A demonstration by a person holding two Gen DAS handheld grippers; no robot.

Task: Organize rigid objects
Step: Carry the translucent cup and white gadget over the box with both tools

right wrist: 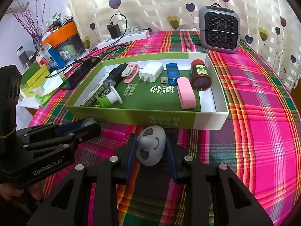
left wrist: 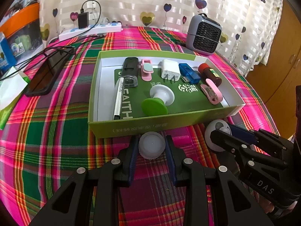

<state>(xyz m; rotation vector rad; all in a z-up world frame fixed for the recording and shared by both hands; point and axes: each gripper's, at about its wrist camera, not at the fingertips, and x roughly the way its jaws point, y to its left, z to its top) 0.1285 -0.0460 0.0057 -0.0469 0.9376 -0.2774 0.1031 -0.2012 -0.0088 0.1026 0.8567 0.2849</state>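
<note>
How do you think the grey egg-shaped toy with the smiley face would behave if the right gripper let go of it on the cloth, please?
The grey egg-shaped toy has rounded sides, so it would probably roll or wobble. It looks like smooth, hard plastic, so the pads of the right gripper may slip on its curve. The plaid cloth seems soft, which might slow any rolling.

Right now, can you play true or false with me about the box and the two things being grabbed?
1. The left hand-held gripper pinches a white round cap. True.
2. The egg-shaped toy lies inside the green box. False: it is outside, in front of the box, between the right hand-held gripper's fingers.
3. A white plug charger lies in the box. True.
4. The grey fan heater sits in the box. False: it stands behind the box on the cloth.
</note>
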